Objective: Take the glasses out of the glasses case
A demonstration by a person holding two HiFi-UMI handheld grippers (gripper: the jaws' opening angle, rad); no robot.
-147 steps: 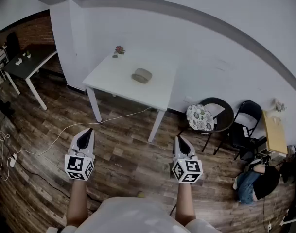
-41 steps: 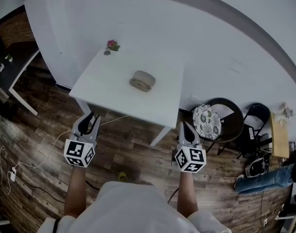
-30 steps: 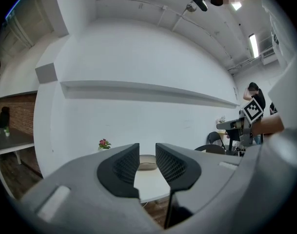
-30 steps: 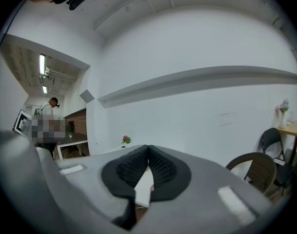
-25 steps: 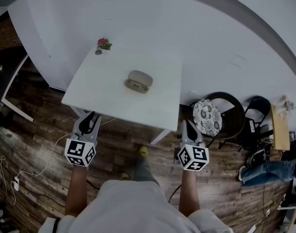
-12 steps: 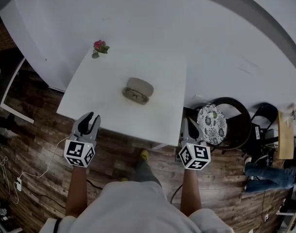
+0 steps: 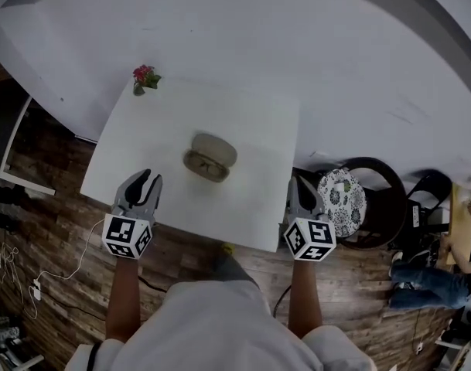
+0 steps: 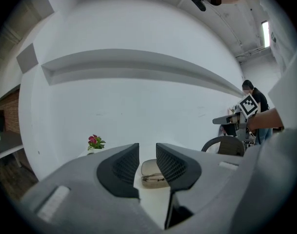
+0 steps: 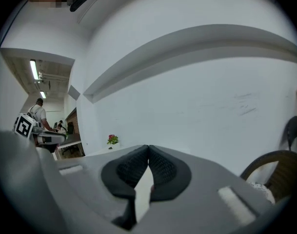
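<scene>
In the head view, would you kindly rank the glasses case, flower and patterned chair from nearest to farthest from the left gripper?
1. glasses case, ahead and right of the left gripper.
2. flower, far ahead on the left.
3. patterned chair, far right.

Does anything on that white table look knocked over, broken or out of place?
Nothing stands out. The glasses case lies open on the table, glasses inside; the small flower pot stands upright at the far corner.

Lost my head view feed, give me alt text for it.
An open beige oval glasses case with dark-framed glasses inside lies centred on a white square table; the left gripper and right gripper hover at its near edge, clear of the case. A small pink-flowered plant stands at the far left corner.
</scene>
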